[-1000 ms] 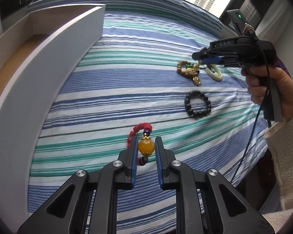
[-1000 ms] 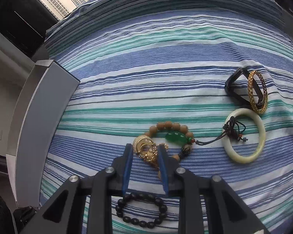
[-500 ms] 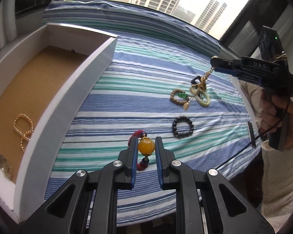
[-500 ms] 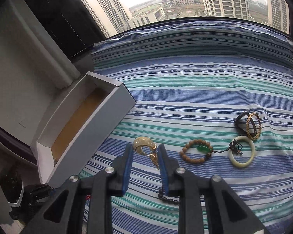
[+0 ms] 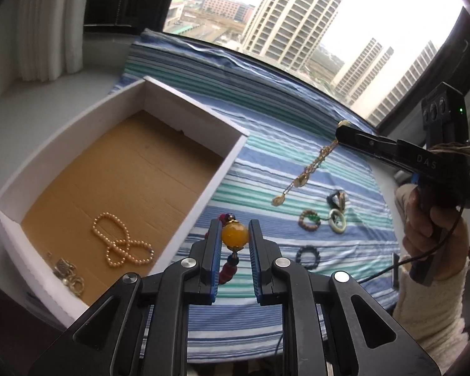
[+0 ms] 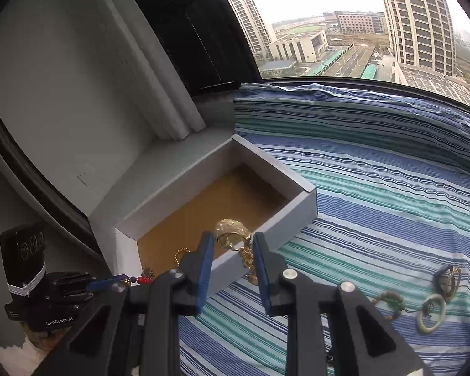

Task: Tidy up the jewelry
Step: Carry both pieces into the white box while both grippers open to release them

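My left gripper (image 5: 234,235) is shut on the amber bead of a red bead bracelet (image 5: 234,235), held above the striped cloth just right of the white box (image 5: 225,169). My right gripper (image 6: 230,244) is shut on a gold chain necklace (image 6: 232,235); in the left wrist view the chain (image 5: 307,172) dangles from the raised right gripper (image 5: 344,127) over the cloth. The box has a brown floor and holds a pearl necklace (image 5: 119,244) and small gold pieces (image 5: 69,274).
On the striped cloth (image 5: 297,144) lie a black bead bracelet (image 5: 308,254), a wooden bead bracelet with a green stone (image 5: 310,219), a pale jade bangle (image 5: 337,223) and a dark and gold piece (image 5: 336,199). A window is behind. The left gripper (image 6: 109,279) shows low left in the right view.
Both grippers have risen well above the cloth with their jewelry. The gold necklace came off the cloth and now dangles. The box interior has come into view.
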The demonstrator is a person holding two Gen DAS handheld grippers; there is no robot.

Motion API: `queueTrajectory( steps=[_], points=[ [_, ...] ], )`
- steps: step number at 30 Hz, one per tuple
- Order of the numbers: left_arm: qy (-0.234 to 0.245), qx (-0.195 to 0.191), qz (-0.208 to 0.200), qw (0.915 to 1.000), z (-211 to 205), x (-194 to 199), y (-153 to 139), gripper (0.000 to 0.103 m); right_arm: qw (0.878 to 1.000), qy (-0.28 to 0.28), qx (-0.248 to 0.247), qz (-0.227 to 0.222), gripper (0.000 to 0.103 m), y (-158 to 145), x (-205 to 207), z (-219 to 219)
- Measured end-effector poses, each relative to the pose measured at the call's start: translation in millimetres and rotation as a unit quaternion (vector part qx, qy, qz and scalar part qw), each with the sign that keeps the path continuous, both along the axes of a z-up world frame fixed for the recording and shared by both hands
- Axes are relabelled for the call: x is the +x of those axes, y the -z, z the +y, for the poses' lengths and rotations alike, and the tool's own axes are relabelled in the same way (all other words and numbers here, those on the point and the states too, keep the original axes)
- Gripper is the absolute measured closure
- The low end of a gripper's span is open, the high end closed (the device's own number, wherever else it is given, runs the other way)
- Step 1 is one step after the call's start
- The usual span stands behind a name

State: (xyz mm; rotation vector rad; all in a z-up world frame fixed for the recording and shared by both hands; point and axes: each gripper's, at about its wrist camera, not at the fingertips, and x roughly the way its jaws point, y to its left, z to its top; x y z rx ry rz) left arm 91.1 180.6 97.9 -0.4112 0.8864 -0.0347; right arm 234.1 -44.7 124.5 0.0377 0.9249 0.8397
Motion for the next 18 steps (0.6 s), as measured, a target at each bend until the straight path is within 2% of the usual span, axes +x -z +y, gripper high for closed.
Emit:
queueTrajectory(
  steps=[4, 9, 14, 18],
  points=[
    [-0.046, 0.012, 0.001, 0.9989, 30.7, 8.1, 4.4, 0.088, 0.999, -0.032, 0.014, -0.002, 0.077, -6.7, 4.8, 44.1],
    [-0.083, 0.032, 0.022, 0.9958, 58.1, 39.2, 36.5, 0.088, 0.998, -0.068, 0.014, -0.004, 0.077, 4.6, 11.3, 96.5],
    [-0.101, 0.039, 0.057, 0.9925, 76.5, 76.8, 85.7, 0.088, 0.997, -0.082, -0.011, 0.006, 0.077, 41.1, 25.9, 145.0],
    [-0.11, 0.038, 0.092, 0.9889, 82.4, 94.8, 126.1, 0.088, 0.995, -0.086, -0.056, 0.018, 0.077, 86.8, 42.7, 175.4]
  ],
)
